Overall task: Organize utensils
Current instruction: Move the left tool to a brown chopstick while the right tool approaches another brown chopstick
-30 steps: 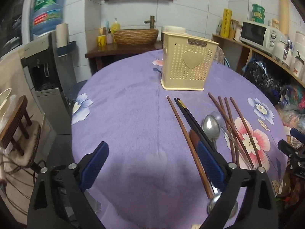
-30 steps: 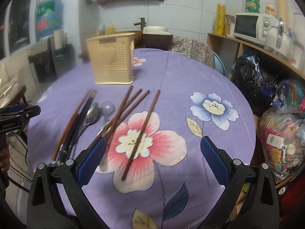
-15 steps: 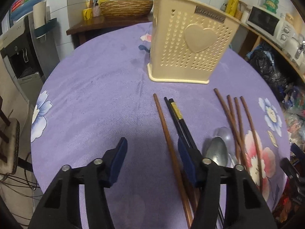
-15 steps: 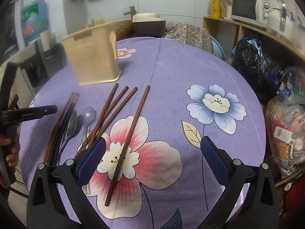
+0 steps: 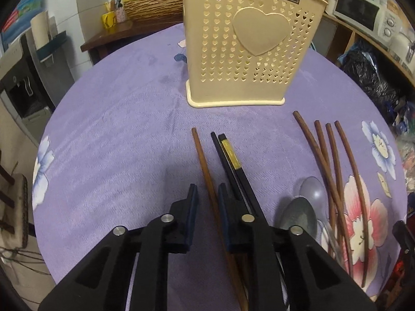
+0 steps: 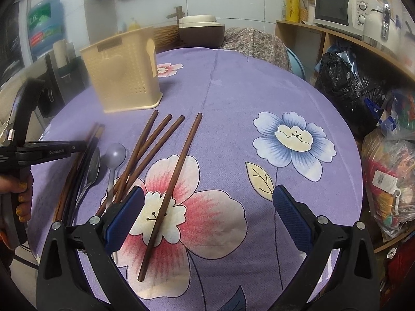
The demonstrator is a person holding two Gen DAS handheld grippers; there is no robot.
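Note:
A cream perforated utensil holder [image 5: 249,44] with a heart stands on the purple flowered tablecloth [image 5: 116,134]; it also shows in the right wrist view [image 6: 124,75]. My left gripper [image 5: 207,202] is nearly closed around a single brown chopstick [image 5: 203,165], its pads on either side of it. Two black chopsticks [image 5: 233,165] lie just right of it. Two spoons [image 5: 301,212] and several brown chopsticks [image 5: 334,171] lie further right. My right gripper [image 6: 207,212] is open and empty above one brown chopstick [image 6: 173,186] on the pink flower.
A wooden side table with a woven basket [image 5: 153,5] stands behind the table. Shelves with a microwave [image 6: 337,7] and bags [image 6: 350,85] line the right. A water dispenser [image 5: 23,77] stands at the left. The table edge curves close on both sides.
My left gripper has moved forward and down towards the holder and its jaws have narrowed around the leftmost brown chopstick. My right gripper has shifted slightly and stayed open.

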